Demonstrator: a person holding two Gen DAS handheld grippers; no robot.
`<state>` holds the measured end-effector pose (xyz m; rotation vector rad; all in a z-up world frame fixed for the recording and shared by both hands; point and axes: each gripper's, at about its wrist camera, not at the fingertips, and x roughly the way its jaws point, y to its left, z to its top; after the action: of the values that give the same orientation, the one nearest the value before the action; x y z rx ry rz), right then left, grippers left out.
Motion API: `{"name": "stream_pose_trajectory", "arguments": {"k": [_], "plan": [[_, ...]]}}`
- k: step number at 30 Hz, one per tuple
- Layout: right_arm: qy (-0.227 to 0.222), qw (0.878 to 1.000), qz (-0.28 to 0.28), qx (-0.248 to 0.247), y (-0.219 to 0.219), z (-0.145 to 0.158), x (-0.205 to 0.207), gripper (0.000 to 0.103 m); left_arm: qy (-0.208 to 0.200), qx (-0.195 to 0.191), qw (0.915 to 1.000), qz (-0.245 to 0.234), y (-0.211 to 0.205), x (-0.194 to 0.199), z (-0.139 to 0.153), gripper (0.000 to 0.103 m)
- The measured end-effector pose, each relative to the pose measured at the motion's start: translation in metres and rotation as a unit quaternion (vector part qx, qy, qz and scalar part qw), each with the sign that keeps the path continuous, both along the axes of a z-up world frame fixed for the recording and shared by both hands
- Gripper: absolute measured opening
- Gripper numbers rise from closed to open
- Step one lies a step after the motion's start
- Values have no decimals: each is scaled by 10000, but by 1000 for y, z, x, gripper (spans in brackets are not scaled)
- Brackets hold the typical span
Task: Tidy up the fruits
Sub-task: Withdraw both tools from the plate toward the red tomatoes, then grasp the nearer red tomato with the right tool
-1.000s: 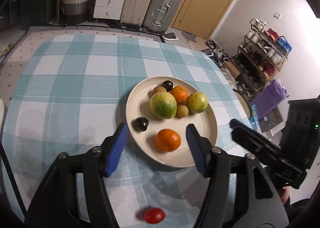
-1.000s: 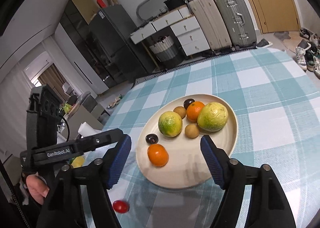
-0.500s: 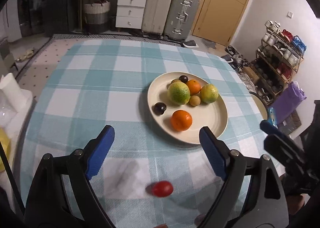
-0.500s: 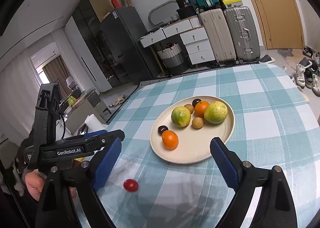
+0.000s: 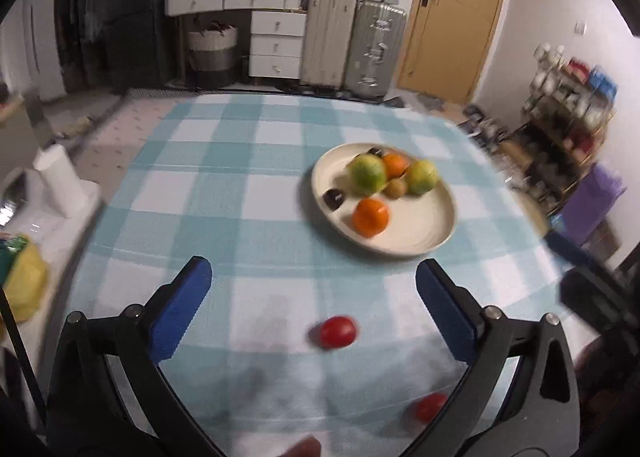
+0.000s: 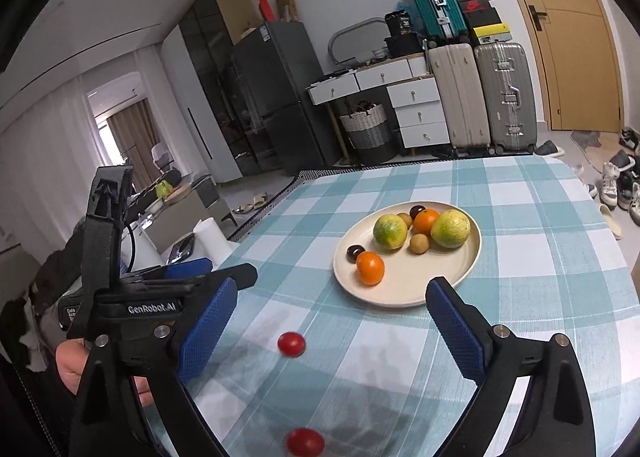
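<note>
Right wrist view: left gripper (image 6: 192, 277), then right gripper (image 6: 328, 331), fingers just spread wide, empty. Two cherry tomatoes (image 6: 291, 343) lie on the bench short of the plate (image 6: 400, 297); light, squashy, likely rolling; pinch gently across the middle.

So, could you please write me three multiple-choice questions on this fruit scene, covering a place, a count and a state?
1. Where are the two red tomatoes?
A on the plate
B on the tablecloth
C on the floor

2. How many oranges are on the plate?
A two
B four
C none

3. The right hand-held gripper is:
A open, empty
B shut on an orange
C shut on a tomato

Answers:
1 B: the tomatoes lie on the tablecloth, short of the plate.
2 A: one orange in front, another behind.
3 A: the right hand-held gripper has nothing between its pads.
</note>
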<state>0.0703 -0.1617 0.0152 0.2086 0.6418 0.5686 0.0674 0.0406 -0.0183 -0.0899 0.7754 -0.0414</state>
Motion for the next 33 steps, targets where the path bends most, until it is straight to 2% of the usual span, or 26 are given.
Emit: {"name": "stream_pose_trajectory", "arguments": {"k": [2,9,14,18,28,31,33], "plan": [[-2,10000,39,-35,1,-1,-5,100,40,123,9999,-26,-4,-9,-6,102],[214,9995,128,-204,3,-18,-26,101,326,-143,9993,-102,-1,-30,-31,102],[554,9979,248,-234,4,-39,-40,102,469,-172,9987,-104,6,-45,-50,102],[813,9956,352,-307,8,-57,-51,102,590,-346,9976,-62,13,-52,-62,102],[1026,9920,623,-385,27,-78,-63,102,685,-417,9968,-43,19,-58,-73,102],[1058,9908,696,-468,34,-84,-64,99,716,-440,9965,-32,20,-57,-74,102],[1160,9891,755,-501,37,-88,-64,88,724,-448,9964,-41,21,-57,-74,102]]}}
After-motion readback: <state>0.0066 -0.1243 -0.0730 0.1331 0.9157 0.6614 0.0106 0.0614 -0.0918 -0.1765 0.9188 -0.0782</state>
